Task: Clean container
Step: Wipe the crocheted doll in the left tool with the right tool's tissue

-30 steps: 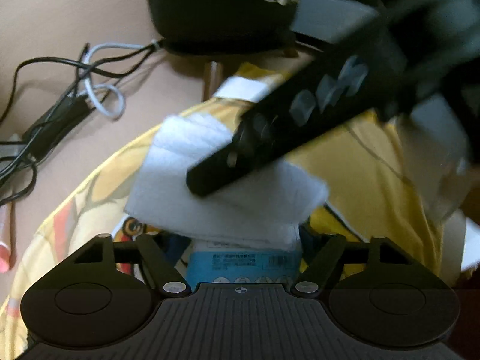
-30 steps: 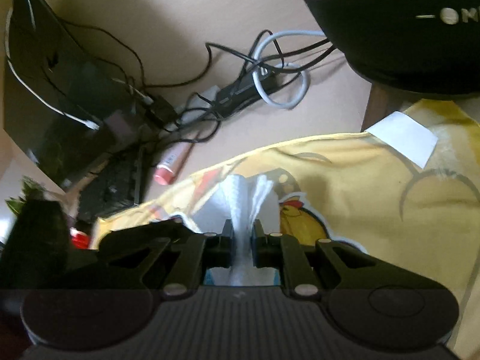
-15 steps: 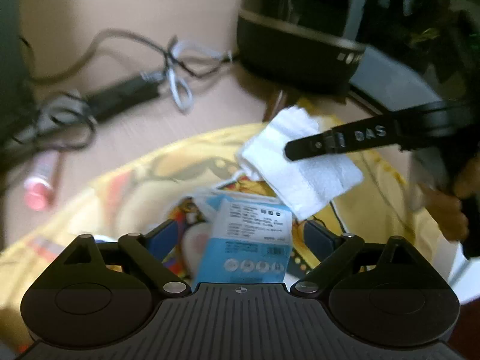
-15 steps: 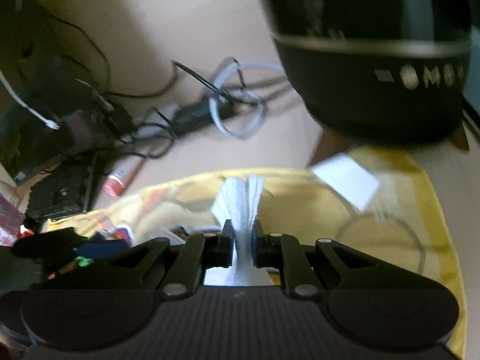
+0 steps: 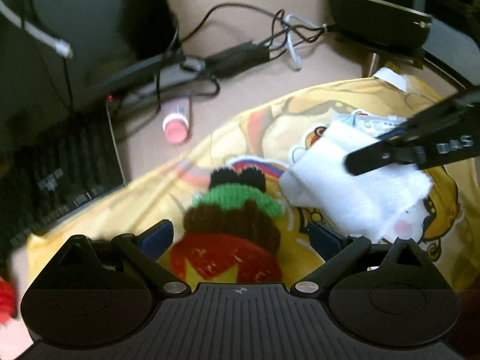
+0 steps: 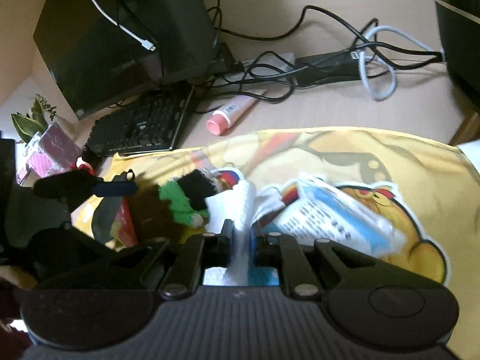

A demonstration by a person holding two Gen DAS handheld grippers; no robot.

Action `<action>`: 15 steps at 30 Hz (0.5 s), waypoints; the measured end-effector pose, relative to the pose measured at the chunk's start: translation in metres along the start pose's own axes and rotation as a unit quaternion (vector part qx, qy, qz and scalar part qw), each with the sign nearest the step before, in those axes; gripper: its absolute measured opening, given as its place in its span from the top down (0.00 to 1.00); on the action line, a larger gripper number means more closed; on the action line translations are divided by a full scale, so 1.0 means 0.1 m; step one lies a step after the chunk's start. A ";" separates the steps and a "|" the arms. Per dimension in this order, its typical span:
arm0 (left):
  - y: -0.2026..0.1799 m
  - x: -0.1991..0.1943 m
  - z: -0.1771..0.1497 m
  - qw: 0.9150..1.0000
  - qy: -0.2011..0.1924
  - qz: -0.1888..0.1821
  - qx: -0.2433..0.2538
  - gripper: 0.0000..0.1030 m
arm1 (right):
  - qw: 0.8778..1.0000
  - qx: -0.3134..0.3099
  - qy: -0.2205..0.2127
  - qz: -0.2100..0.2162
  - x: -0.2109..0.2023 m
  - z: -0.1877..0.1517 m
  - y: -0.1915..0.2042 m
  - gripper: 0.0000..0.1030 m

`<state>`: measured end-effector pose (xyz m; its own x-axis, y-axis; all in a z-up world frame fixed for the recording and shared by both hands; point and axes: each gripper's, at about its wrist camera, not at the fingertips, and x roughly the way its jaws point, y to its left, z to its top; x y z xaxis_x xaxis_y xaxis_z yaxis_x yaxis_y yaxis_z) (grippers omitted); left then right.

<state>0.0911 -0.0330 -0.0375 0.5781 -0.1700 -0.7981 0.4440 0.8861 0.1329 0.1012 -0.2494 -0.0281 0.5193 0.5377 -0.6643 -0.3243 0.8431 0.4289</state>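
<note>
Black left tool point(image 5: 240, 238): ribbed body, silver screws, blue-padded fingers point(image 5: 157, 237).

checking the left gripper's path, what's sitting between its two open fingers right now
In the left wrist view, a crocheted toy with a green band, on a red container, sits between the left gripper's wide-open fingers; the pads do not touch it.
</note>
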 end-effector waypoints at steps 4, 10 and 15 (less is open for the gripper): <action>0.01 0.17 0.02 1.000 0.016 0.009 -0.006 0.03 | 0.999 -0.003 -0.009 -0.045 -0.19 -0.03 -0.17 0.89; 0.06 0.26 0.07 1.000 0.011 -0.010 -0.025 0.29 | 0.994 0.042 -0.018 -0.099 -0.37 -0.09 -0.53 0.87; 0.04 0.22 0.24 0.998 -0.007 -0.048 -0.043 0.30 | 0.996 0.032 -0.019 -0.078 -0.35 -0.06 -0.46 0.87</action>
<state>0.1215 -0.0438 -0.0402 0.5450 -0.2617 -0.7965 0.4380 0.8990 0.0043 0.0937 -0.3070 -0.0283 0.5898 0.3982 -0.7026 -0.1869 0.9137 0.3610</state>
